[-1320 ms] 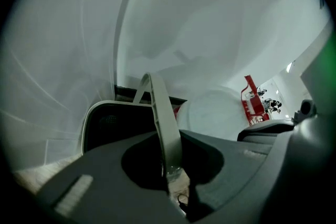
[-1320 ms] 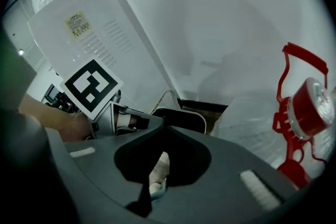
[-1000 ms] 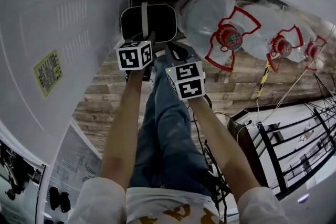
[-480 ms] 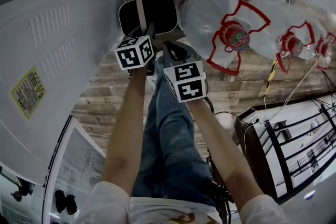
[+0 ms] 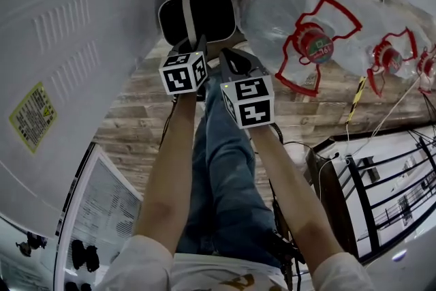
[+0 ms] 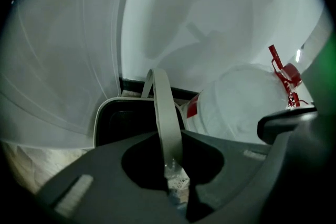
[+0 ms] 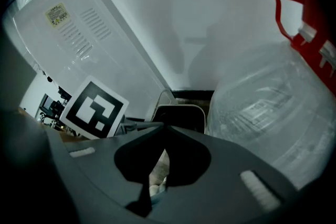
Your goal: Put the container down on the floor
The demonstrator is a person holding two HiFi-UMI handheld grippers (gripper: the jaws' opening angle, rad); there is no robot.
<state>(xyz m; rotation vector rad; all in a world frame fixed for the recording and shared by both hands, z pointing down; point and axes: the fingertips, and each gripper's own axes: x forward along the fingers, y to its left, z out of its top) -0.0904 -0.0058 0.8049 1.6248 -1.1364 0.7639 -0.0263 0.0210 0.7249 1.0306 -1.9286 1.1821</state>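
The container is a dark tub with a pale rim and a pale strap handle. It is by the foot of the wall, between a white appliance and a water jug. My left gripper is just above it, shut on the handle, which stands upright over the tub. Whether the tub's bottom touches the floor cannot be told. My right gripper hangs beside the left one, shut with nothing in it. In the right gripper view the tub shows beyond the jaw tips.
Large clear water jugs with red carry handles lie along the wall to the right, close against the tub. A white appliance fills the left. The person's legs stand on wooden floor. A black rack is at the lower right.
Both grippers have shifted slightly right and lower in the picture as the head view moved. The left gripper has kept its hold on the handle; the right has stayed shut.
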